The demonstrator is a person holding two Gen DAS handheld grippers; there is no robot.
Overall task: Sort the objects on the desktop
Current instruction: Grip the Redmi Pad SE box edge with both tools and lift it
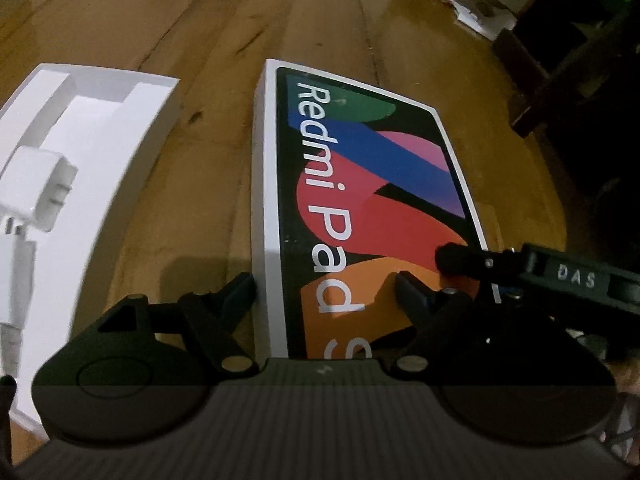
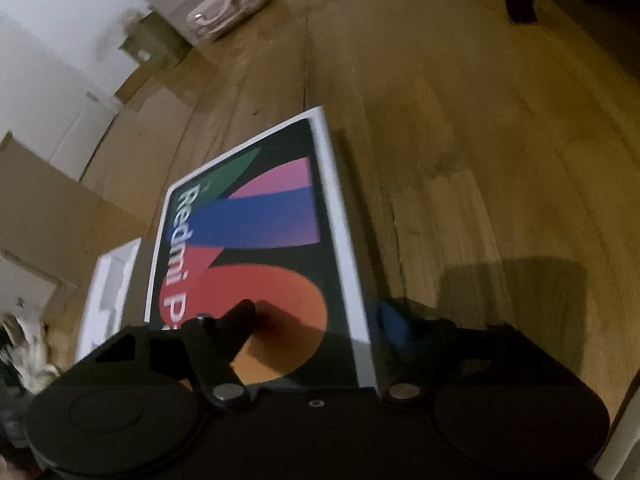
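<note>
A white Redmi Pad box [image 1: 360,184] with a colourful printed top lies flat on the wooden floor. My left gripper [image 1: 324,280] straddles its near left edge: the left fingertip [image 1: 244,286] sits just outside the white side wall and the right fingertip [image 1: 404,284] rests over the orange print. Its jaws stand apart and do not pinch. My right gripper [image 2: 316,308] straddles the box [image 2: 256,240] at its near right edge, one finger over the top, the blue-padded finger [image 2: 388,320] beside the side wall. One of its fingers [image 1: 456,258] shows in the left wrist view.
A white moulded tray [image 1: 92,128] holding a white charger [image 1: 38,188] lies left of the box. Flattened cardboard [image 2: 48,200] and a pink bag [image 2: 228,8] lie farther off. Dark furniture [image 1: 580,60] stands at the far right.
</note>
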